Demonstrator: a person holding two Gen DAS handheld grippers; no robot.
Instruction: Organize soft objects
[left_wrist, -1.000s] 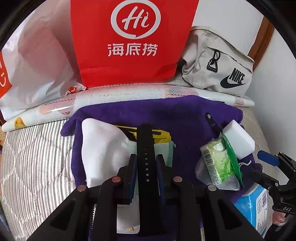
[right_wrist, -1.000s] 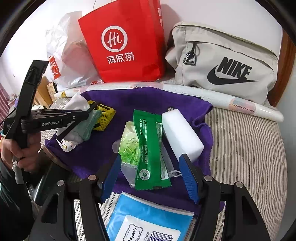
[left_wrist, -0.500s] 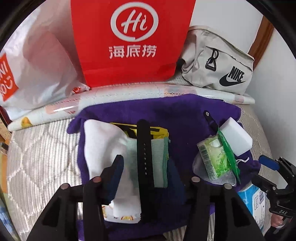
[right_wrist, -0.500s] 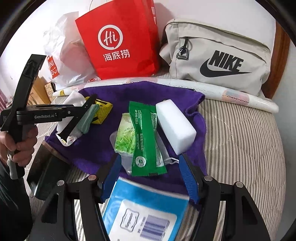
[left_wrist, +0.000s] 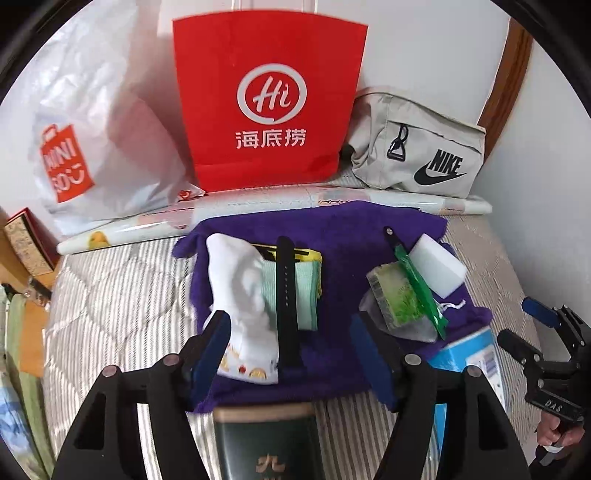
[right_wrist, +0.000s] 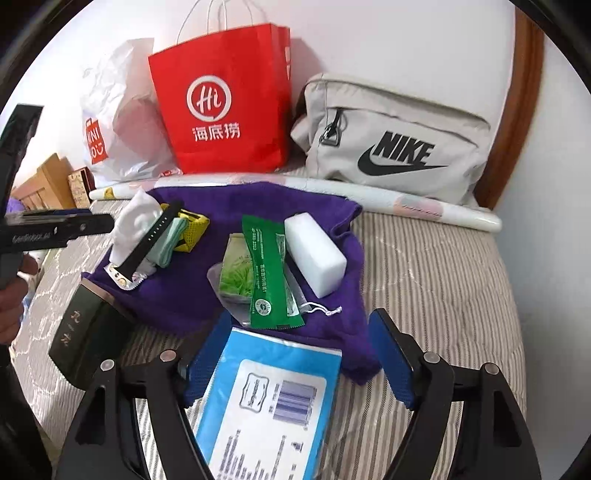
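the red paper bag (left_wrist: 269, 99) standing at the wall carries a white ringed "hi" and, under it, "海底捞". left of that bag, the white plastic bag (left_wrist: 110, 122) bears an orange patch reading "mini so". right of the red bag, the grey pouch (right_wrist: 399, 144) is printed "nike" over a swoosh. in front of the red bag, the left gripper (right_wrist: 55, 230) reads "genrobot.ai"; the right gripper (left_wrist: 554, 406) reads "das". the blue packet's (right_wrist: 269, 402) label is too blurred.
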